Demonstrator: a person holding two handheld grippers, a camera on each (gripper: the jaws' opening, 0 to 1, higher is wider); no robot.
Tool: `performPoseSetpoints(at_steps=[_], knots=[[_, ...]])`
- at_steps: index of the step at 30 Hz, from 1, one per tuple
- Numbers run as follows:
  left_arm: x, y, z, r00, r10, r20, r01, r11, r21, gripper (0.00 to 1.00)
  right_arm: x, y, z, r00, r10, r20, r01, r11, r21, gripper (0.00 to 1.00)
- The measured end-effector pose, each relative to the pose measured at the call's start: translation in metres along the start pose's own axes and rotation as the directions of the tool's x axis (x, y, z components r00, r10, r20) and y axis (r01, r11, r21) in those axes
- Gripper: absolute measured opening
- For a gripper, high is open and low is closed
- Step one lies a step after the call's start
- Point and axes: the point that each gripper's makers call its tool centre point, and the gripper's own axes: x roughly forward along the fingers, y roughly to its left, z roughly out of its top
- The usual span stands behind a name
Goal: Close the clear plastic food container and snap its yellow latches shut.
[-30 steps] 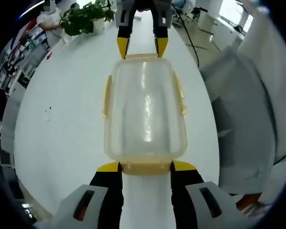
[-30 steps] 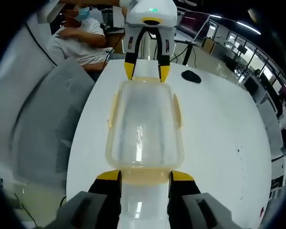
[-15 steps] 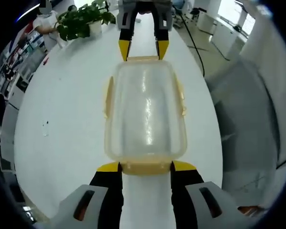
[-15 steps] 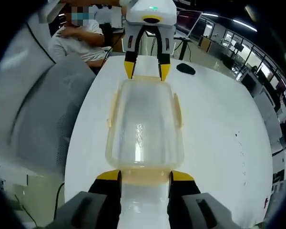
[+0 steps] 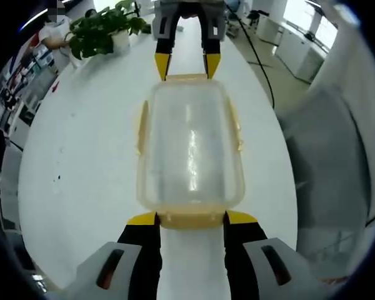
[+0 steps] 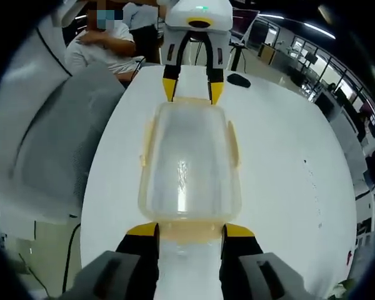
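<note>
Left gripper view: the clear rectangular plastic food container [image 5: 189,150] with its lid on rests on the white desk [image 5: 87,144]. The left tool [image 5: 190,217] has its yellow-tipped jaws spread, straddling the near yellow end latch [image 5: 190,219]. The right tool [image 5: 187,64], also open, brackets the far end latch [image 5: 186,76]. Holding both ends likely steadies the box for pressing. A potted green plant [image 5: 103,31] stands beyond.

Right gripper view: the same container [image 6: 189,164] lies lengthwise between both tools. The side latches [image 6: 234,144] stand flared outward, apparently not yet snapped. A dark computer mouse [image 6: 239,79] lies well apart on the desk; a grey chair [image 6: 47,144] stands beside it.
</note>
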Motion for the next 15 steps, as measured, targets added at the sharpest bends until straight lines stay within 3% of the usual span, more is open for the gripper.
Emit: performPoseSetpoints(at_steps=[15], knots=[[0.022, 0.003, 0.019, 1.000, -0.002, -0.008, 0.002, 1.000, 0.016, 0.36, -0.002, -0.001, -0.028, 1.000, -0.004, -0.025, 0.005, 1.000, 0.011, 0.36]])
